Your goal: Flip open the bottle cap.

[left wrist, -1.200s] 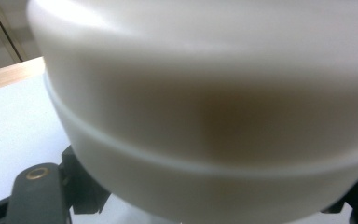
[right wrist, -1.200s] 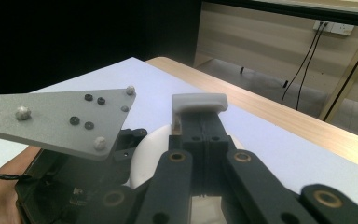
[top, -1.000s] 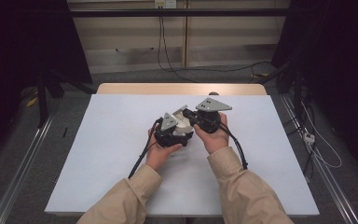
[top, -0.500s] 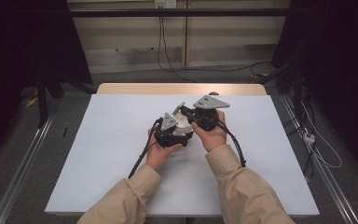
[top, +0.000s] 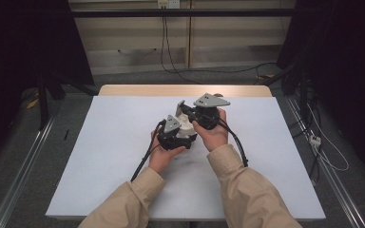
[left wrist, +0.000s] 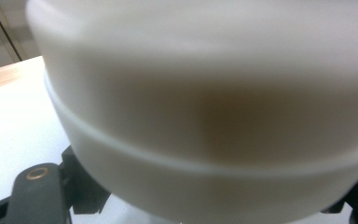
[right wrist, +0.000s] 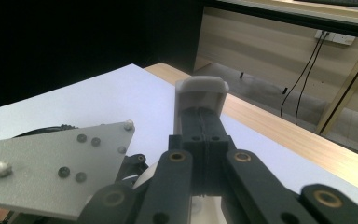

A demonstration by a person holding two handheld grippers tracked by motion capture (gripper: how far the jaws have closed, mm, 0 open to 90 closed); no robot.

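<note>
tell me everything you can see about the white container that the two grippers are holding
The white container looks like smooth, matte plastic with a rounded wall and a raised band running round it. It is held above the table between the left gripper and the right gripper. A whitish tab at the right gripper's shut jaws may belong to it. Its contents cannot be seen.

No legible text anywhere.

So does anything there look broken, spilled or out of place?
Nothing stands out. The white container is held above the white table between the left gripper and the right gripper, whose jaws are closed on a small white piece. No spill shows.
</note>
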